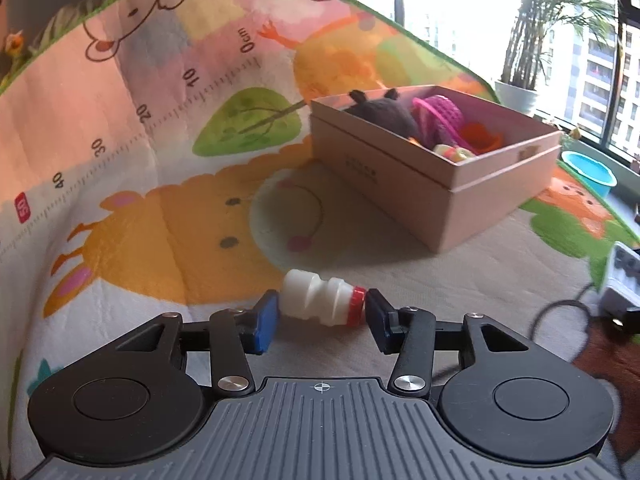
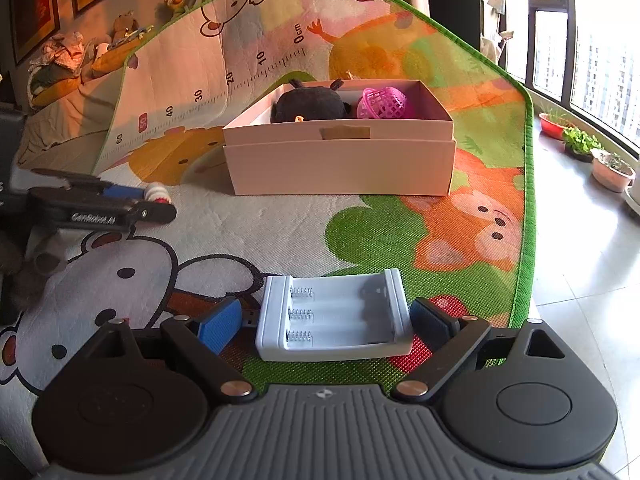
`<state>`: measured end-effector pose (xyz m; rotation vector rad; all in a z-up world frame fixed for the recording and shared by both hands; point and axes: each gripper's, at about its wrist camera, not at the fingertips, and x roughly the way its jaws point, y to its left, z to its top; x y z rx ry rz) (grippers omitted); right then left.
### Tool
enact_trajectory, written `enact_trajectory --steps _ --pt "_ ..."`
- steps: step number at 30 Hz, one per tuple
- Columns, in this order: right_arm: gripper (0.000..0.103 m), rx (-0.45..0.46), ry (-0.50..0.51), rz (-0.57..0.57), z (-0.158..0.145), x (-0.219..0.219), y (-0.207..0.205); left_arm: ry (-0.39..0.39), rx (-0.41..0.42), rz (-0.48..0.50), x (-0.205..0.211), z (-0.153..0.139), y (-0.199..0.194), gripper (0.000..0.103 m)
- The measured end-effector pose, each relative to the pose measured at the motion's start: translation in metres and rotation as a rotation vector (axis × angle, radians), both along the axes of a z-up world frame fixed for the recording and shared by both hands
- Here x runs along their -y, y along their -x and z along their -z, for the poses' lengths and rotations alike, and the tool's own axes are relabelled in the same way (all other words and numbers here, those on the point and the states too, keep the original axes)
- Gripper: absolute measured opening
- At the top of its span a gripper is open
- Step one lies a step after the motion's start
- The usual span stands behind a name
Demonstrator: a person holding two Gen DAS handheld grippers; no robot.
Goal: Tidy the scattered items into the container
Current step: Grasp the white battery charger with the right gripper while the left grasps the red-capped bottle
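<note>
A small white bottle with a red cap (image 1: 316, 300) lies on its side on the play mat. My left gripper (image 1: 322, 316) is shut on it, one blue pad at its base and the other on the cap. The right wrist view shows that same gripper (image 2: 156, 200) at the left, with the bottle (image 2: 157, 192) at its tips. My right gripper (image 2: 326, 324) is open around a grey battery charger (image 2: 336, 316) flat on the mat, with small gaps at both pads. Beyond stands the pink box (image 2: 340, 168) holding a dark plush toy (image 2: 308, 106) and a pink basket (image 2: 384, 104).
The colourful play mat (image 2: 460, 92) covers the floor, its green edge at the right. Tiled floor with plant pots (image 2: 612, 172) lies past that edge. A blue bowl (image 1: 588, 172) sits behind the box. Soft toys and cloth (image 2: 64, 60) are piled at the far left.
</note>
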<state>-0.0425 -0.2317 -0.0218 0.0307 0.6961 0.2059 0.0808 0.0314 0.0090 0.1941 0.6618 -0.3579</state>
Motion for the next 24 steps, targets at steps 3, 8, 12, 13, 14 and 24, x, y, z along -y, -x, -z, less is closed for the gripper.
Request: enact_trajectory --steps 3,8,12,13,14,24 --pt "0.094 -0.004 0.014 -0.005 0.0 -0.002 0.0 0.017 -0.015 0.008 0.008 -0.001 0.015 0.052" --pt "0.097 -0.01 0.089 -0.034 0.002 -0.015 0.0 0.026 -0.037 0.015 0.021 -0.001 0.036 0.052" --pt "0.092 -0.008 0.092 -0.035 0.002 -0.015 0.0 0.041 -0.047 0.031 0.026 0.0 0.048 0.053" --pt "0.091 -0.005 0.093 -0.035 0.002 -0.015 0.001 0.038 -0.043 0.035 0.028 0.0 0.05 0.053" --pt "0.091 -0.003 0.095 -0.035 0.002 -0.015 0.001 0.034 -0.04 0.039 0.029 0.0 0.052 0.053" --pt "0.091 -0.004 0.094 -0.035 0.002 -0.015 0.001 0.017 -0.025 0.031 0.031 0.002 0.046 0.068"
